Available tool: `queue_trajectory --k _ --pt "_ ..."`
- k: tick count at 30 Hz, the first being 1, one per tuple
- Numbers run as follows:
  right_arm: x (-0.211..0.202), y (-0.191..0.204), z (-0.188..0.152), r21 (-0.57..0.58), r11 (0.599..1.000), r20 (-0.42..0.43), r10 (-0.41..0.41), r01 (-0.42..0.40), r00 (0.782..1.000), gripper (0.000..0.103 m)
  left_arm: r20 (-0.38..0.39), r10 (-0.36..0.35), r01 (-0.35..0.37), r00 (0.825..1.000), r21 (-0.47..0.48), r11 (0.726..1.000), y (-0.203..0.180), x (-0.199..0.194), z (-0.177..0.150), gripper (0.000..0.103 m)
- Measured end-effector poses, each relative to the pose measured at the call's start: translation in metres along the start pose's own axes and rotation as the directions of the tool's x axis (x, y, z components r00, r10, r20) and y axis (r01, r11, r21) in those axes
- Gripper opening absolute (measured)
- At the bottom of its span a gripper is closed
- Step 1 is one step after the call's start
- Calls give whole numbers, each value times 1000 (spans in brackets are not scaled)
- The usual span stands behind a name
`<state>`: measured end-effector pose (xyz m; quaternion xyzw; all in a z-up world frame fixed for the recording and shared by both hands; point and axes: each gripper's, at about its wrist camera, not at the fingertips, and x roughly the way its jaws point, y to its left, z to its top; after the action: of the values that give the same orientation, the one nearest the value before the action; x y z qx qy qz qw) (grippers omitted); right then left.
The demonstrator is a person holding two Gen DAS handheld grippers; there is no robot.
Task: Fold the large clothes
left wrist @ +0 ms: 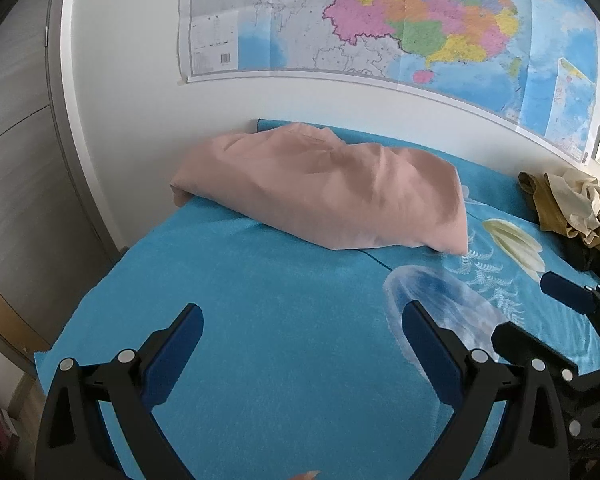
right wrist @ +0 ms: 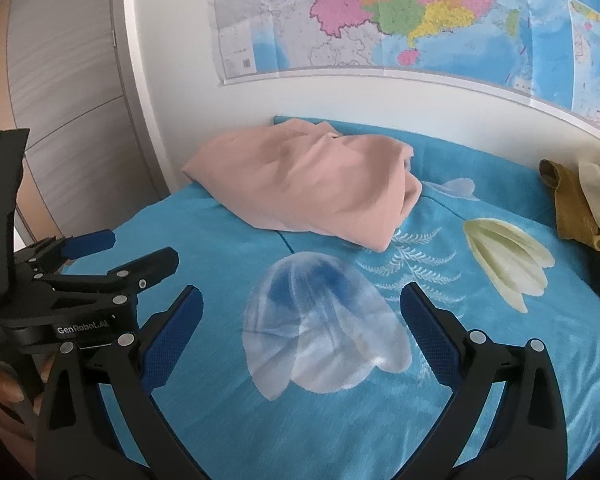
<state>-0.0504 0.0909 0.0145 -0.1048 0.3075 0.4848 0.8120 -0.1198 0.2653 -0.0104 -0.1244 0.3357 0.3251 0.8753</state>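
A folded pink garment lies at the far end of the blue bed sheet, against the wall. It also shows in the right wrist view. My left gripper is open and empty above the sheet, well short of the garment. My right gripper is open and empty above a white flower print. The left gripper shows at the left of the right wrist view, and the right gripper at the right of the left wrist view.
A heap of mustard, cream and dark clothes lies at the far right of the bed, also in the right wrist view. A wall map hangs above. A wardrobe stands left of the bed.
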Motion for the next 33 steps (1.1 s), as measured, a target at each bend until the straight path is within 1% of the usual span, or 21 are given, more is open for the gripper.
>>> queue_trajectory --k 3,9,11,17,33 --pt "0 0 -2 4 1000 -9 -3 3 1000 97 2 4 -4 1000 2 1000 -1 -2 -1 97" --pt "-3 4 -3 -13 1000 3 -13 13 1000 97 3 -11 11 1000 9 1000 -3 -5 -2 97" --pt "-3 4 -3 -2 1000 -2 -2 2 1000 97 10 -10 10 1000 11 1000 -4 -7 -2 97" --pt "-6 1 -4 23 1000 3 -7 7 1000 97 17 -6 5 1000 9 1000 -6 -11 -4 97" --pt "-7 -1 -7 28 1000 7 -6 5 1000 97 25 1 -2 1000 21 1000 -10 -12 -3 97"
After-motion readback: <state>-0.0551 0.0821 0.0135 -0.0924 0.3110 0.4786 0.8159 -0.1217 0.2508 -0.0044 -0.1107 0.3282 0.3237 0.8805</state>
